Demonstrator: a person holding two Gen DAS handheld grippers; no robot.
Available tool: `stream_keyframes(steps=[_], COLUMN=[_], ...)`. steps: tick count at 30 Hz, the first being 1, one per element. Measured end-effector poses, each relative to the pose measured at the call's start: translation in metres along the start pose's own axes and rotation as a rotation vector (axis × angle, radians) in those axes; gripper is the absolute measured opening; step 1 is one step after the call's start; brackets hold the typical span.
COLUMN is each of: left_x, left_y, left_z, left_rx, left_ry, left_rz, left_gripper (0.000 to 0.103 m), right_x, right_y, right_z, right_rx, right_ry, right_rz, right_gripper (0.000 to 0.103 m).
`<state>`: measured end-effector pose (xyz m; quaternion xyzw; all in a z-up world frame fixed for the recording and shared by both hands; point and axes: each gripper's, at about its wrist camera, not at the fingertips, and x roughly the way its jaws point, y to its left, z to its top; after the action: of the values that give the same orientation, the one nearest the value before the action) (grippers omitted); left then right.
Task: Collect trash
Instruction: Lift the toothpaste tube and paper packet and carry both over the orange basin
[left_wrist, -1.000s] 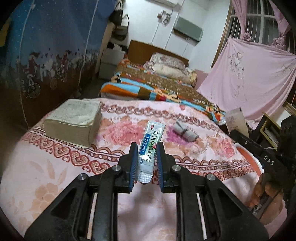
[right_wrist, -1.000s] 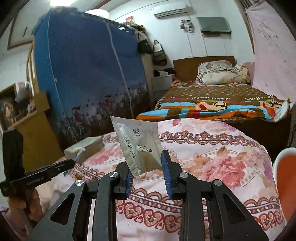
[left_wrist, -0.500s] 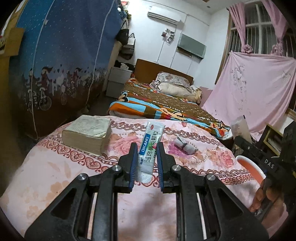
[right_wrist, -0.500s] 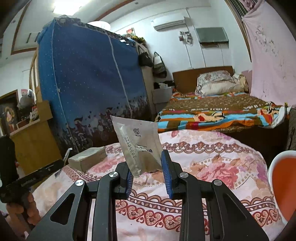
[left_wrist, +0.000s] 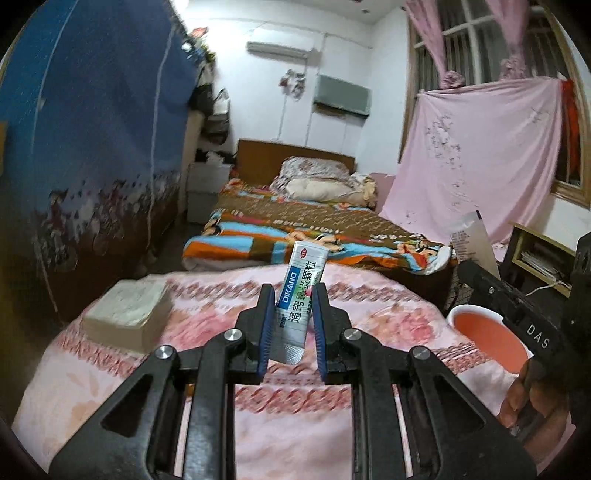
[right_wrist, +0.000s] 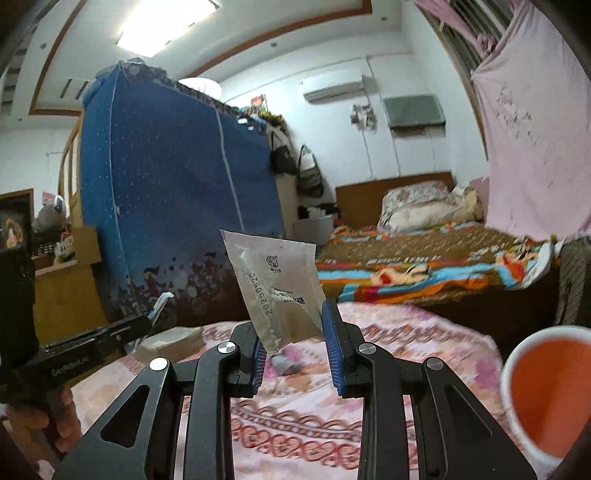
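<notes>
Both claws above floral bedspread (left_wrist: 332, 435): left claw (left_wrist: 291, 325) clamping sachet (left_wrist: 301, 295), right claw (right_wrist: 295, 350) clamping pouch (right_wrist: 280, 284)

Each camera sits just behind its own tongs, looking forward along the fingers over the floral-clothed desk (left_wrist: 369, 295) toward the bed (left_wrist: 314, 221) and far wall. The left view faces slightly rightward, the right view tilts higher, taking in ceiling. Both share desk, bed and orange bin (right_wrist: 550, 391).
</notes>
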<state>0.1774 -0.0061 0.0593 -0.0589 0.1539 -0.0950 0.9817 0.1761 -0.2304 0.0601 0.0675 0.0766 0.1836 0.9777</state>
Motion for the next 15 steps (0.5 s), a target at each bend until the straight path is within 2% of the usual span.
stream_keyframes(steps=[10,15], left_x=[-0.001,0.003], left_y=[-0.063,-0.094], left_z=[0.028,0.033], left_rx=[0.118,0.157], left_ry=[-0.115,-0.132], left_rz=[-0.117,-0.197], left_gripper=[0.005,0.005], right_x=[-0.041,-0.056], right_y=[-0.034,-0.053], right_z=[0.021,0.024], right_rx=[-0.008,0.001], right_ry=[-0.147,-0.181], right_rz=[-0.133,-0.209], right_gripper=[0.026,0.026])
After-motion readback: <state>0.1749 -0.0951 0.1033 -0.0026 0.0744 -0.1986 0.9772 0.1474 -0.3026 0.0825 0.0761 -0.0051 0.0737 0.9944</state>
